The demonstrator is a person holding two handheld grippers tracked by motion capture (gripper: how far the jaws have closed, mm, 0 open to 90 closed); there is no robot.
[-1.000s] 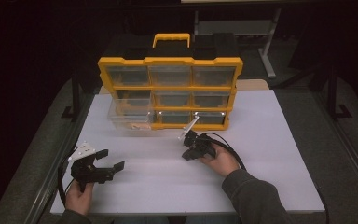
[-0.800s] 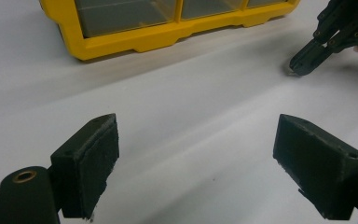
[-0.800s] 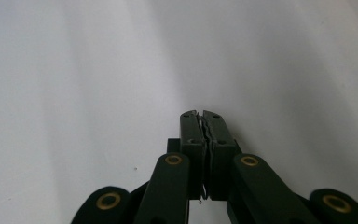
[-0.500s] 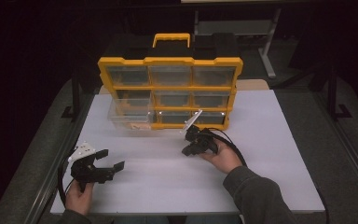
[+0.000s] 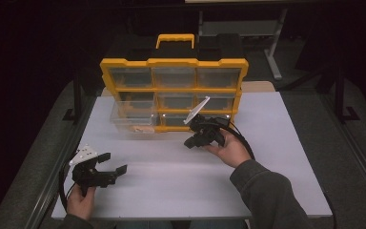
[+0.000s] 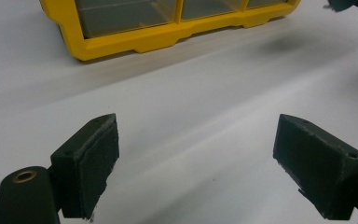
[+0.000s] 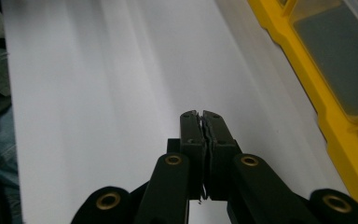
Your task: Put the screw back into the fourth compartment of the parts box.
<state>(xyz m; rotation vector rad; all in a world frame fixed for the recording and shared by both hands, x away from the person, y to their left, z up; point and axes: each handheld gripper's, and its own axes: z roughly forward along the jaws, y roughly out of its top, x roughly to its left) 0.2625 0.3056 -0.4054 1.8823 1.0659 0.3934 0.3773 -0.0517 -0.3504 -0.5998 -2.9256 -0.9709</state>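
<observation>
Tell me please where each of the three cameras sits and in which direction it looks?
High view: above the person's side, looking forward and down on the white table and yellow organizer; both hands show, with the left tongs and right tongs.
Left gripper view: rides on the left tongs, facing the organizer's base; jaws wide apart.
Right gripper view: rides on the right tongs, looking along the table beside the organizer; jaws together.
All three share table and organizer.

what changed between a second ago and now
The right gripper has lifted slightly, moving up the high view toward the yellow organizer, its jaws shut on nothing. The left gripper stayed put at the near left of the table, jaws open and empty. The pulled-out clear drawer is unchanged.
</observation>
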